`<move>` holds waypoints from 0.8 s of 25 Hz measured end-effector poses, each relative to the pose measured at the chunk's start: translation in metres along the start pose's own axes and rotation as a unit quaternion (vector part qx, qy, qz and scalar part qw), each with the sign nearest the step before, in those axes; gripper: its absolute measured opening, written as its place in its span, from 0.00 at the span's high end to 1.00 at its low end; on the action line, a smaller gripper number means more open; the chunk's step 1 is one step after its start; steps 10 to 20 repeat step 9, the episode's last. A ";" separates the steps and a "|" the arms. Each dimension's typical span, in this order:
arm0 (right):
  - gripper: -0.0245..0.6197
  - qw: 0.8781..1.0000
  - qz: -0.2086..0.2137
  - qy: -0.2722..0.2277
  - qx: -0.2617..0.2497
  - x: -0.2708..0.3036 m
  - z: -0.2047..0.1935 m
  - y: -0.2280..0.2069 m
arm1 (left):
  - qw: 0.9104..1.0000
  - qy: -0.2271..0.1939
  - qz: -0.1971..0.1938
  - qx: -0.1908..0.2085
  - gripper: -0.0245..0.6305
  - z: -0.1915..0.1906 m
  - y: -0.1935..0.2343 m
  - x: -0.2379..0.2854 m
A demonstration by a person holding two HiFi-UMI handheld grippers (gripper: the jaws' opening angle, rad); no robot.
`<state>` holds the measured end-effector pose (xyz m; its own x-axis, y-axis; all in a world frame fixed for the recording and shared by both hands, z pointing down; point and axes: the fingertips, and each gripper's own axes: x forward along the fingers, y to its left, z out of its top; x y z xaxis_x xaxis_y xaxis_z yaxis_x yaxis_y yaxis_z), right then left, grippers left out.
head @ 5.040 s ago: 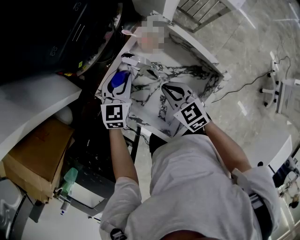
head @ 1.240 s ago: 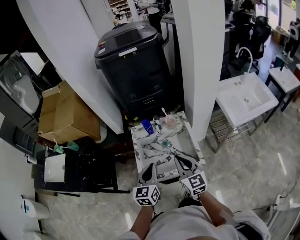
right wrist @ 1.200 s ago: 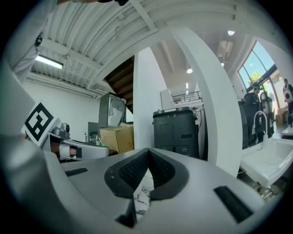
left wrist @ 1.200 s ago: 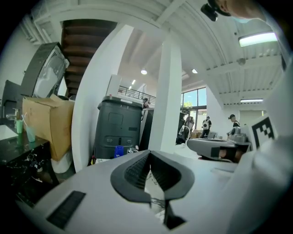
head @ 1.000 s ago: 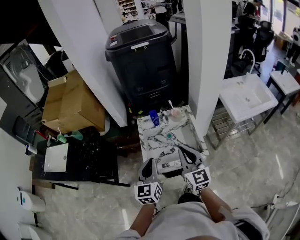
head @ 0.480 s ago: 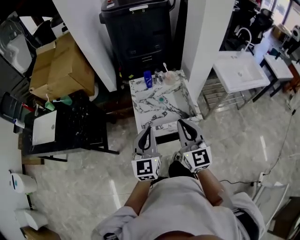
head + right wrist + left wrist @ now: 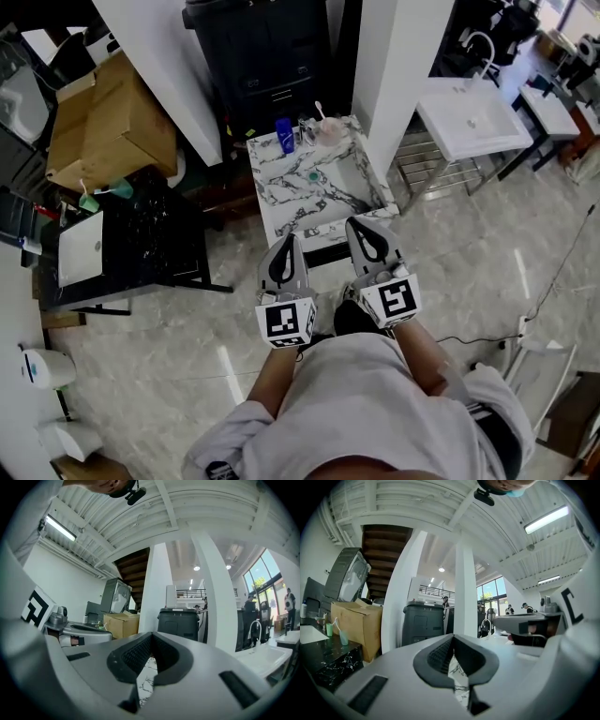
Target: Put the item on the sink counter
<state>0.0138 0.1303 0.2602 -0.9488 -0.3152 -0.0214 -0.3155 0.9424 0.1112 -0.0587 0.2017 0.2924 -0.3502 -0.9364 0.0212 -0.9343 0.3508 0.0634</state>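
The marble sink counter (image 7: 345, 178) stands ahead of me in the head view, with a teal drain (image 7: 312, 175) in its basin. A blue bottle (image 7: 284, 134) stands upright at the counter's back edge, beside a pink cup (image 7: 330, 132) holding a toothbrush. My left gripper (image 7: 289, 240) and right gripper (image 7: 357, 223) hover side by side in front of the counter's near edge, over the floor. Both are shut with nothing between their pads. In the left gripper view the left gripper (image 7: 452, 640) has its pads meeting, and in the right gripper view the right gripper (image 7: 150, 637) does too.
A black bin (image 7: 262, 47) stands behind the counter between white pillars (image 7: 394, 56). To the left are a cardboard box (image 7: 103, 122) and a black counter (image 7: 150, 244) with a white basin (image 7: 81, 248). A white sink (image 7: 472, 117) on a metal frame stands to the right.
Five seconds ago my left gripper held the blue bottle over the counter. The bottle now stands at the counter's back, and both grippers have drawn back from the counter, empty.
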 end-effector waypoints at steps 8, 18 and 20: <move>0.96 1.000 0.001 0.007 0.001 0.003 -0.003 -0.004 | 1.000 0.000 -0.004 0.006 0.95 0.003 0.000 0.009; 0.96 1.000 0.001 0.007 0.000 0.005 -0.003 -0.005 | 1.000 -0.001 -0.007 0.007 0.95 0.003 0.000 0.012; 0.96 1.000 0.001 0.007 0.000 0.005 -0.003 -0.005 | 1.000 -0.001 -0.007 0.007 0.95 0.003 0.000 0.012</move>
